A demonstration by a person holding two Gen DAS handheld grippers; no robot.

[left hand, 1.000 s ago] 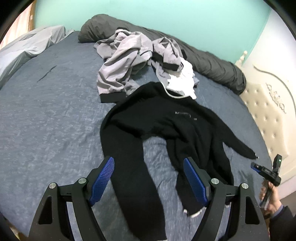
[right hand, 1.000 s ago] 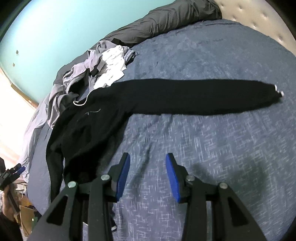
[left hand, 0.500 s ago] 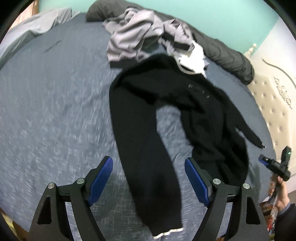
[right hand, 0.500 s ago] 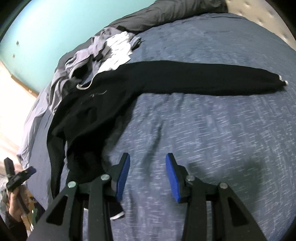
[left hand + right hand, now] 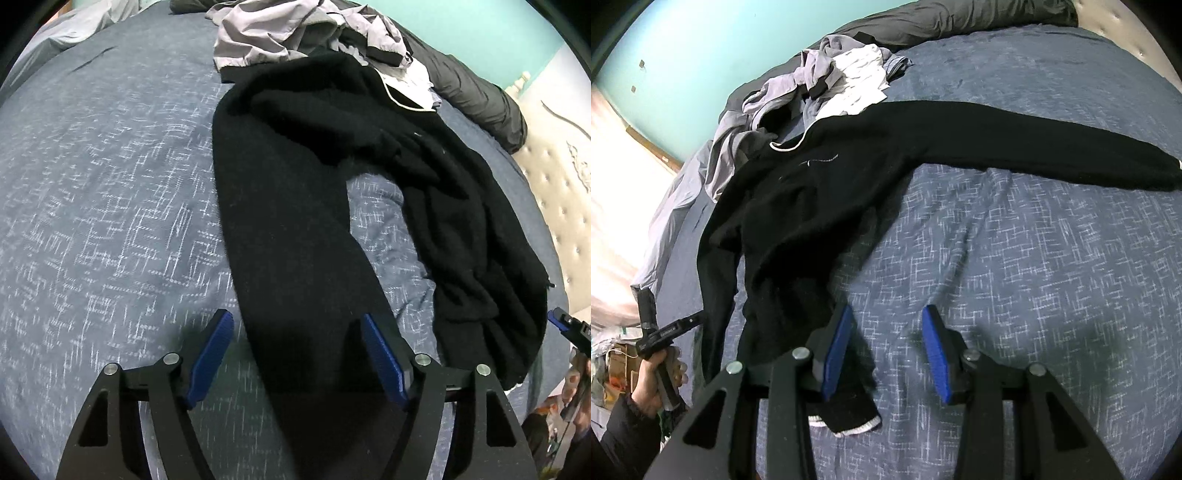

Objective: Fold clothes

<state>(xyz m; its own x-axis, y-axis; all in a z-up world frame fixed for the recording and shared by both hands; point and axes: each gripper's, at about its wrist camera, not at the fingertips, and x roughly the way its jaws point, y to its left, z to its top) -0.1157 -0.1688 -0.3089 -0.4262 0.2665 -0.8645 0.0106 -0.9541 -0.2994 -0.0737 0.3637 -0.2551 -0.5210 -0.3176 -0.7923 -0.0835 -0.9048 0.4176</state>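
A black sweater point(image 5: 369, 147) lies spread on the blue-grey bedspread point(image 5: 92, 184). One sleeve point(image 5: 288, 240) runs toward me and passes between the pads of my left gripper point(image 5: 297, 354). That gripper hangs low over the sleeve with its jaws closing, and the pads do not press the cloth. In the right wrist view the sweater point(image 5: 798, 206) stretches its other sleeve point(image 5: 1015, 147) to the right. My right gripper point(image 5: 886, 350) stands partly open over bare bedspread, its left finger above the sweater's white-trimmed edge point(image 5: 857, 421).
A heap of grey and white clothes point(image 5: 288, 37) lies beyond the sweater's collar. A dark grey rolled duvet point(image 5: 480, 96) runs along the teal wall. A tufted headboard point(image 5: 554, 192) borders the bed at right. A hand point(image 5: 661, 373) holds the other gripper at the bed's edge.
My left gripper has sunk toward the near sleeve and its jaws have narrowed. My right gripper has slid sideways to the sweater's lower edge, where the white-trimmed edge now shows.
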